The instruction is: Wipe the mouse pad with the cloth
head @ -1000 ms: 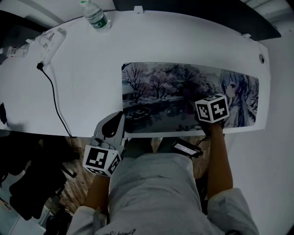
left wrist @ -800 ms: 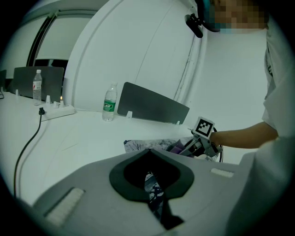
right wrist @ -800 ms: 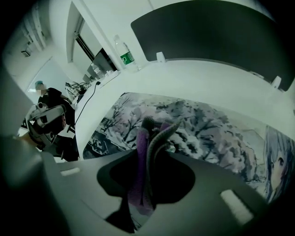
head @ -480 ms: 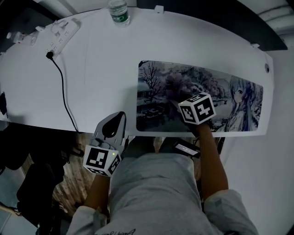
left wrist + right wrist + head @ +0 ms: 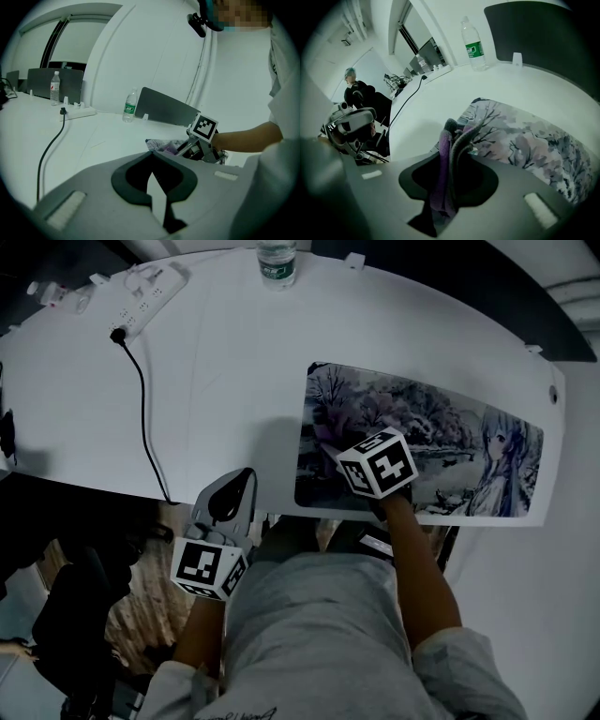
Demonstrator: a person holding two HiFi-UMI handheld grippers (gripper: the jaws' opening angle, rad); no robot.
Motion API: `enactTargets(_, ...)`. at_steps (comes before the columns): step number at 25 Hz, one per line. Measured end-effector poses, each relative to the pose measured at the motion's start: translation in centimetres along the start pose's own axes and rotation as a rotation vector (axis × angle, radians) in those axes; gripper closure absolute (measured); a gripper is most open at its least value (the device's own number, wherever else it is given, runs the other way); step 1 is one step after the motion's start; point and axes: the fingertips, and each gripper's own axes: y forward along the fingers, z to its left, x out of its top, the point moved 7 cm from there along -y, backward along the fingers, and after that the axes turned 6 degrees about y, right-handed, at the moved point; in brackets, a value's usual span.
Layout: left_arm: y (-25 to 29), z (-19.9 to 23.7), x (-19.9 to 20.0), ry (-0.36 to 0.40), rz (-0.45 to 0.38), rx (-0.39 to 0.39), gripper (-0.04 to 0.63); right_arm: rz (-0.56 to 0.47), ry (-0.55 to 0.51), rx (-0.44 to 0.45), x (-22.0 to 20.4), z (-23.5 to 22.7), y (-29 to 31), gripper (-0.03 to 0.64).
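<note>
Torso in a grey shirt sits nearest, with both forearms reaching out to the white table. Left gripper hangs at the table's near edge, left of the mouse pad and clear of it; its jaws are together with nothing between them. Right gripper is further in, over the left end of the pad, jaws clamped on the purple cloth. The cloth stands up between the jaws in folds and its front end hangs down at the pad's left part; actual contact with the pad is not clear. The pad lies flat on the right half of the table, long side along the near edge, printed with wintry trees and an anime-style figure at the right end. Past the left gripper a black cable runs up the table to a white power strip at the far left. A water bottle with a green label stands upright at the far edge, well apart from the pad.
</note>
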Motion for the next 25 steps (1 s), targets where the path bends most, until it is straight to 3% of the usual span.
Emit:
enactTargets(6,-0.9,1.0,-0.1,-0.009,-0.003,0.021,0.577,0.009,-0.048,0.01,1.0,2.0,1.3,0.518)
enactTargets(12,-1.1,1.1,-0.2,-0.012,0.001,0.025,0.575,-0.005,-0.026,0.03,0.8,1.9,1.2,0.518)
enactTargets(18,-0.3,0.0,-0.1,0.011,0.019,-0.006,0.575,-0.073,-0.032,0.052,0.3,1.5,-1.0,0.515)
enactTargets(25,2.3,-4.2,0.1,0.047,0.033,-0.081,0.575,-0.117,0.006,0.0,-3.5,-2.2,-5.8,0.515)
